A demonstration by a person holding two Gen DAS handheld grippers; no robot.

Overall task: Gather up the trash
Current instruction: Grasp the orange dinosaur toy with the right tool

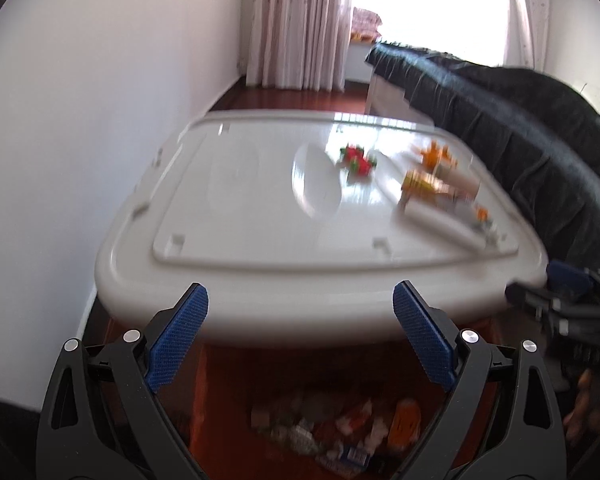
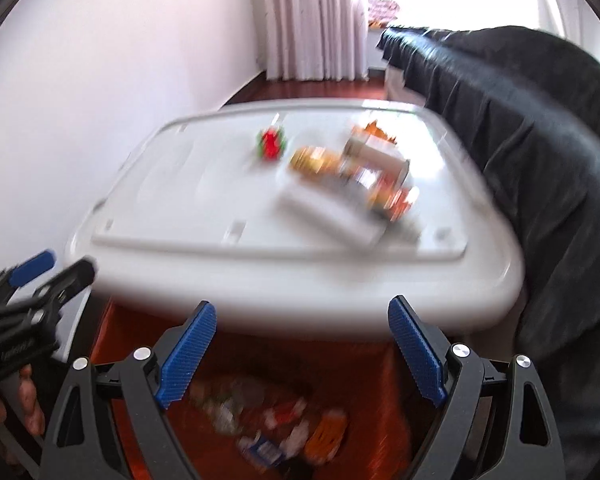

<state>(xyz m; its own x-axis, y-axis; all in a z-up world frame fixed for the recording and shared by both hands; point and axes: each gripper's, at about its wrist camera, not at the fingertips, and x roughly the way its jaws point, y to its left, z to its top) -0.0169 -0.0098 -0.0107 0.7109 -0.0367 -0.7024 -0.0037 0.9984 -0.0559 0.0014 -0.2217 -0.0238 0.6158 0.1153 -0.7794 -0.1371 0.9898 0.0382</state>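
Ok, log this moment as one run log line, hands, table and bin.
left gripper: open, empty | right gripper: open, empty | table: wrappers left | bin: trash inside

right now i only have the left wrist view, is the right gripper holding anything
Observer: No. The right gripper is open, with nothing between its blue pads.
Operator: can you see my left gripper from there
Observer: Yes. The left gripper shows at the left edge of the right wrist view, jaws apart and empty, and the person's left hand is wrapped around its handle.
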